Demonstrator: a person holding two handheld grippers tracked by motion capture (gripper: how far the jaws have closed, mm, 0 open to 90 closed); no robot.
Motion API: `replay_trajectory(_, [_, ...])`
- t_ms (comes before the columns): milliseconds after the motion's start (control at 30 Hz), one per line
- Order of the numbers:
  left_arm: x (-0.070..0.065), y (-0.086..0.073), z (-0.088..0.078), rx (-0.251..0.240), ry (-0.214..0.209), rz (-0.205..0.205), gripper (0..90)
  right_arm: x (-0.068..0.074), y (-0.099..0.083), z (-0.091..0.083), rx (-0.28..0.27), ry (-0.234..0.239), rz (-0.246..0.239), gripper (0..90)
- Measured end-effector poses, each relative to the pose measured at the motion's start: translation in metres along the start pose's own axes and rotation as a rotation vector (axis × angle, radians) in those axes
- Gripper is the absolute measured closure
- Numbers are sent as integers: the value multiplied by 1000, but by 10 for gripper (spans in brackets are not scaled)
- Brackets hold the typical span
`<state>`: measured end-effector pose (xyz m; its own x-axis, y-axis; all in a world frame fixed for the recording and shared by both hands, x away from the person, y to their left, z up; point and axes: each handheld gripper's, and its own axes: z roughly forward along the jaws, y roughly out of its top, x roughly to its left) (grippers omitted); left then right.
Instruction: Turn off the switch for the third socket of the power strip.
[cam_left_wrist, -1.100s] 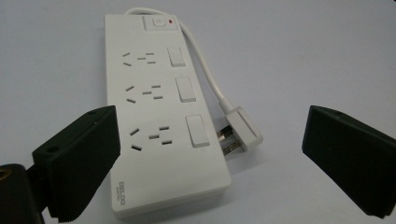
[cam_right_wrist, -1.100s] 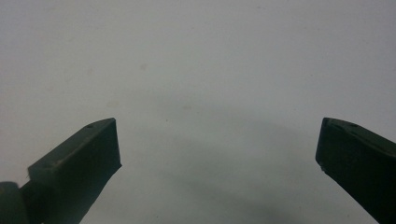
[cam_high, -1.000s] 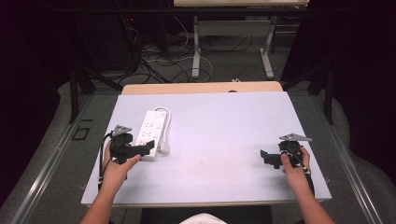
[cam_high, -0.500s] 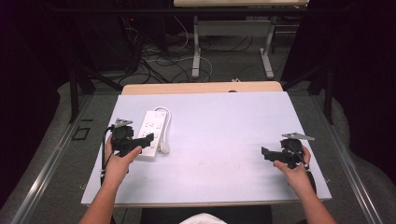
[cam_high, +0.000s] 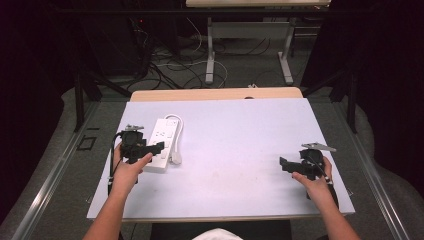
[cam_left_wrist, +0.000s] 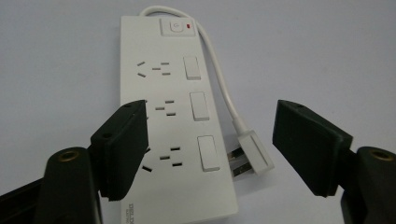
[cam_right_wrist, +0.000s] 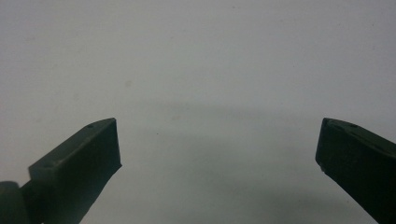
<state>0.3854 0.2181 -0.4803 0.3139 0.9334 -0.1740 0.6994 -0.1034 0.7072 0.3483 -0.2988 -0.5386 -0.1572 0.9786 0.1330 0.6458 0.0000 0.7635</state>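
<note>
The white power strip (cam_left_wrist: 173, 116) is lying flat on the pale counter (cam_high: 240, 150), under and between the fingers of the left gripper (cam_left_wrist: 210, 149). Those fingers have just been closing but are gaping apart, pressing nothing. The plug (cam_left_wrist: 252, 154) is sitting beside the strip, between the fingers. The right gripper (cam_right_wrist: 217, 154) is hovering over bare counter, its fingers wide. Cables (cam_high: 175, 65) are lying on the dark floor beyond.

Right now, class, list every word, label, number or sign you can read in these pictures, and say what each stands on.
Power symbol: a circle-and-stroke sign on the main switch at the top of the white power strip.
Small grey print at the strip's bottom edge: too small and blurred to read.
Nothing else readable on the table.
</note>
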Motion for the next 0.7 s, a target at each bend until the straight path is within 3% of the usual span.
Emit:
replay_trajectory(200, [-3,4,2,27,29,12,347,4,-1,1,18,-25,15,0])
replay_trajectory(367, [-5,7,3,76,37,-17,405,6,0,0,19,-32,17,0])
replay_trajectory(533, [-6,10,5,137,14,-56,455,6,0,0,30,-41,29,18])
replay_trajectory(600, [-7,10,7,136,25,-69,470,5,0,-1,31,-44,30,26])
replay_trajectory(633, [-6,11,7,160,21,-64,484,5,0,-1,34,-47,34,31])
replay_trajectory(667, [-7,10,9,145,29,-73,497,5,0,-1,32,-48,32,33])
replay_trajectory(700, [-6,11,9,173,19,-73,537,5,1,-1,31,-49,36,37])
